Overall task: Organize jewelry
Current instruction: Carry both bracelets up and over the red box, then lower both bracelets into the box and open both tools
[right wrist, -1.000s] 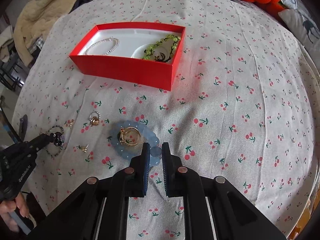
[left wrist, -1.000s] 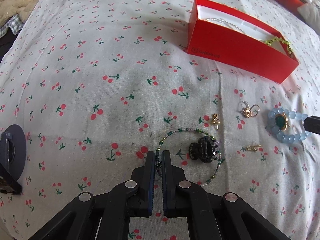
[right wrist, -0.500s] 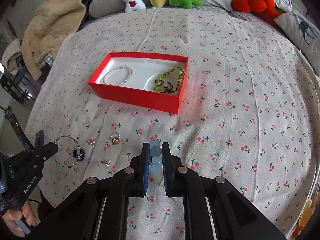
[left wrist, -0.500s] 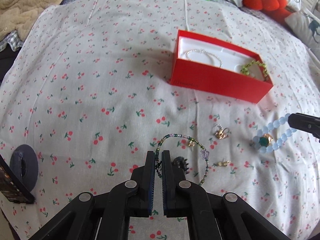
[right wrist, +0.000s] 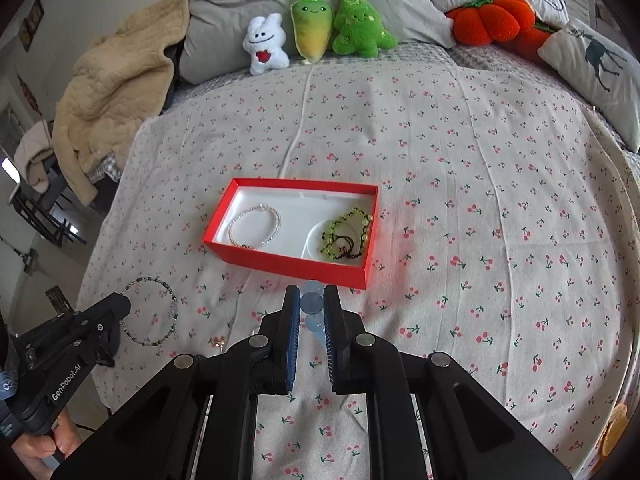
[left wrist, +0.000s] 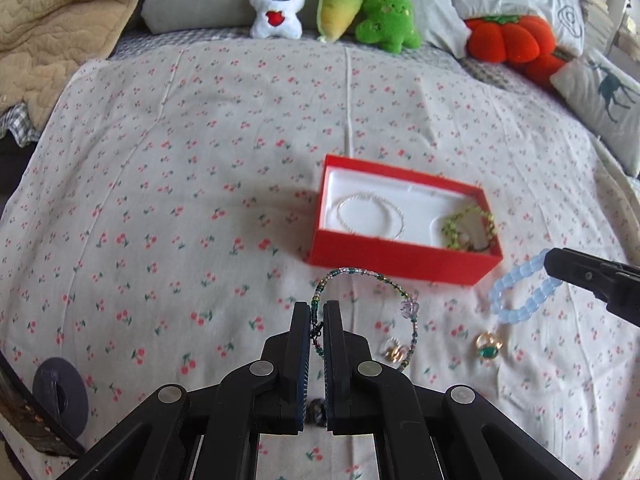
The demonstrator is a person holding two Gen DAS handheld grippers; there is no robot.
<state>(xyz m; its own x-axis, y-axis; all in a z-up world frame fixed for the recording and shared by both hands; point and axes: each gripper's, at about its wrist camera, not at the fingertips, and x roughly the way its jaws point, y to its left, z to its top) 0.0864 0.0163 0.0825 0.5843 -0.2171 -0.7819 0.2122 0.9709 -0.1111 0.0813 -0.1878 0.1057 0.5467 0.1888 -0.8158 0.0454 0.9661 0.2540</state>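
My left gripper (left wrist: 317, 312) is shut on a thin green beaded bracelet (left wrist: 404, 300) and holds it above the bed; it also shows in the right wrist view (right wrist: 160, 312). My right gripper (right wrist: 311, 300) is shut on a pale blue bead bracelet (right wrist: 312, 303), which hangs in the air in the left wrist view (left wrist: 520, 292). The red box (left wrist: 400, 256) (right wrist: 288, 264) lies ahead of both grippers and holds a pearl bracelet (right wrist: 256, 224) and a green bracelet (right wrist: 346, 232).
A green-stone ring (left wrist: 489, 348), gold earrings (left wrist: 394, 354) and a dark hair clip (left wrist: 317, 406) lie on the cherry-print sheet (left wrist: 200, 200). Plush toys (right wrist: 316, 28) and pillows line the far edge. A beige blanket (right wrist: 112, 88) is at the far left.
Both grippers have risen from the sheet, each lifting its bracelet. The hair clip and the ring, which lay inside the bracelets, stay on the sheet.
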